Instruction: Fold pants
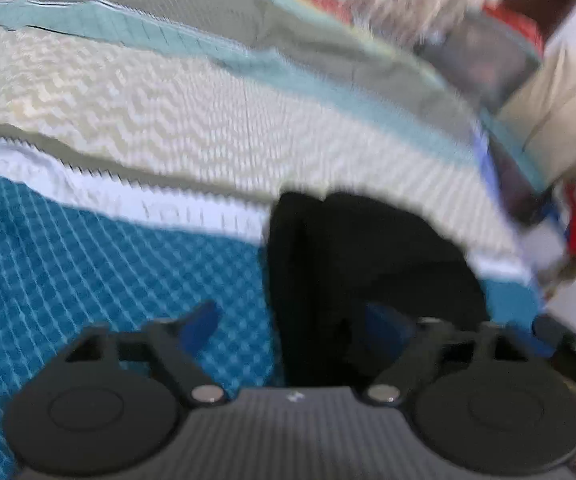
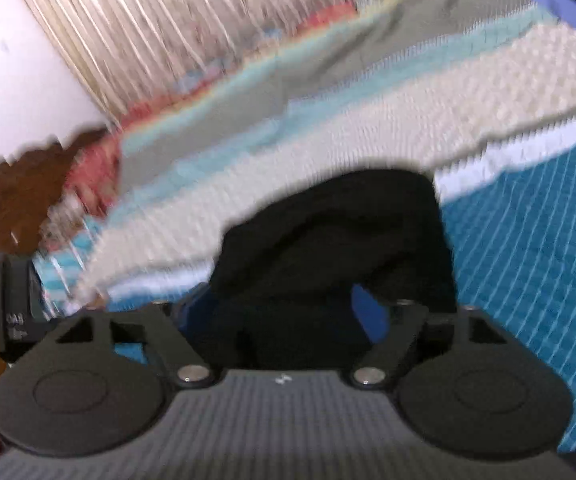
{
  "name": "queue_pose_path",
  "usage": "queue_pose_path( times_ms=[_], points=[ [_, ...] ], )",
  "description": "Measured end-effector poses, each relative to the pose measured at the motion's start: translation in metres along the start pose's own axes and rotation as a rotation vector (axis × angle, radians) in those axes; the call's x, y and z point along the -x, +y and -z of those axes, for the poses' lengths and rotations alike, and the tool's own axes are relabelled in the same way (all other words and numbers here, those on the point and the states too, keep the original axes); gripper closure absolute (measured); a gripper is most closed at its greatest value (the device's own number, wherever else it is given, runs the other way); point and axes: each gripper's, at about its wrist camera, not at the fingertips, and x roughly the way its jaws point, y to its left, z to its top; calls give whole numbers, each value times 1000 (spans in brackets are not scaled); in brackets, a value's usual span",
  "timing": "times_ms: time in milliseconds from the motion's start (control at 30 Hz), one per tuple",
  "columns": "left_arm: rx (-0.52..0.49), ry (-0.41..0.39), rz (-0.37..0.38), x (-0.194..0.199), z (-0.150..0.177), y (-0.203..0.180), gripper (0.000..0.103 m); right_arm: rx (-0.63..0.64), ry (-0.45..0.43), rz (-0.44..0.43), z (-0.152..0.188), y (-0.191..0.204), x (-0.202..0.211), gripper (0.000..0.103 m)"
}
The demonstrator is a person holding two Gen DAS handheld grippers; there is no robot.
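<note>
Blue-padded left gripper (image 1: 288, 320) jaws spread wide, nothing clamped; left finger over teal checked bedcover (image 1: 88, 280), right finger against black pants (image 1: 368, 248). Right gripper (image 2: 284, 308) also wide open, pads not pressing; pants (image 2: 328, 240) bunched between and just ahead of fingers. Pants lie in heap on bedcover, far edge overlapping cream textured blanket (image 1: 168, 120). Both views motion-blurred.

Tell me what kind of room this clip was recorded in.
Probably a bedroom: black pants lie on a blue checked bedsheet, beside a cream, teal and grey striped blanket, with a pale pleated curtain behind.
</note>
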Motion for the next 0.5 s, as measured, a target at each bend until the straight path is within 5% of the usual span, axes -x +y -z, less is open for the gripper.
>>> queue_pose_path(
  times_ms=[133, 333, 500],
  points=[
    [58, 32, 76, -12, -17, 10, 0, -68, -55, 7, -11, -36, 11, 11],
    [153, 221, 146, -72, -13, 19, 0, -308, 23, -62, -11, -93, -14, 11],
    [118, 230, 206, -88, -3, 8, 0, -361, 94, -104, -7, -109, -36, 11]
  ],
)
